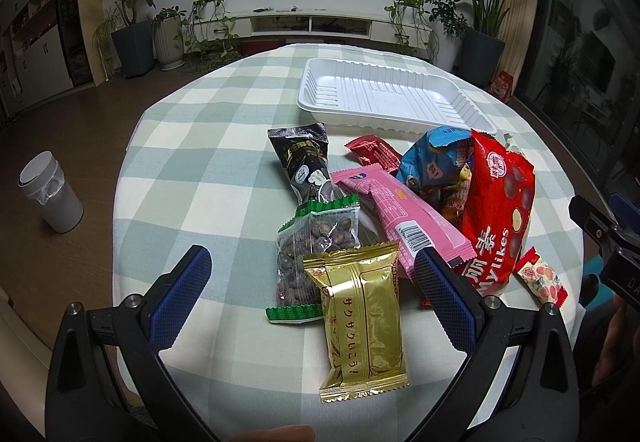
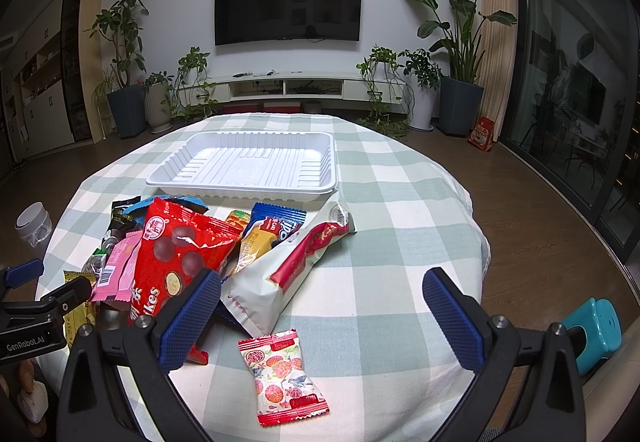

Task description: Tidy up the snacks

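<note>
Left wrist view: left tool (image 1: pixel 312 298) spread wide, pinching nothing, over the gold packet (image 1: pixel 362 316).
Gold packet: lies flat on the tabletop (image 1: pixel 200 146) between the two pads, partly over the green-edged nut packet (image 1: pixel 310 256).
Advice: lower squarely and close across the gold packet's width without catching the nut packet.
Tray (image 1: pixel 390 98): empty, well ahead, beyond the snack pile.
Right wrist view: right tool (image 2: pixel 322 312) spread, empty.
Small red-and-white packet (image 2: pixel 286 382): alone, just below and between the pads.
White-and-red bag (image 2: pixel 288 270): ahead, beside the left pad.
Tray in this view (image 2: pixel 248 166): straight ahead, apart from the pile.
</note>
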{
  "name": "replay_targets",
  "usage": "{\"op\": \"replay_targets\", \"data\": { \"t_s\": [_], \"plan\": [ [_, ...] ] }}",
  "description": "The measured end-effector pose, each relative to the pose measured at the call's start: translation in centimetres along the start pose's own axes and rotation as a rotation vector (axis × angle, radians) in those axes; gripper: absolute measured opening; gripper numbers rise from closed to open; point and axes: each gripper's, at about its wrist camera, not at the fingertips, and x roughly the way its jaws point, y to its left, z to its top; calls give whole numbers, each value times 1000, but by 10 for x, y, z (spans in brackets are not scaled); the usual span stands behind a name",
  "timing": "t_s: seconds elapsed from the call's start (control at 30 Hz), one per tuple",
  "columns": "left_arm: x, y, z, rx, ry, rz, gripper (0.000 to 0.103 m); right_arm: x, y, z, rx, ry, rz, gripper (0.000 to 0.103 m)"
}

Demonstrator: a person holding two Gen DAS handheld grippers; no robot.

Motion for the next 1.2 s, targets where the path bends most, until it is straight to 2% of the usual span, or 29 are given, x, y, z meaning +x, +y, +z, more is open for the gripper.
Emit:
{"op": "replay_targets", "data": {
  "t_s": [0.9, 1.03, 1.13, 1.2],
  "plan": [
    [4, -4, -5, 3, -3, -5, 103, 0, 0, 0, -2, 2, -1, 103],
    [2, 7, -3, -54, -8, -65, 103, 0, 0, 0, -2, 3, 0, 103],
    [1, 9, 0, -71, -19, -181, 103, -1, -1, 1, -2, 3, 0, 103],
    [1, 6, 1, -63, -10, -228, 103, -1, -1, 1, -2, 3, 0, 103]
  ]
}}
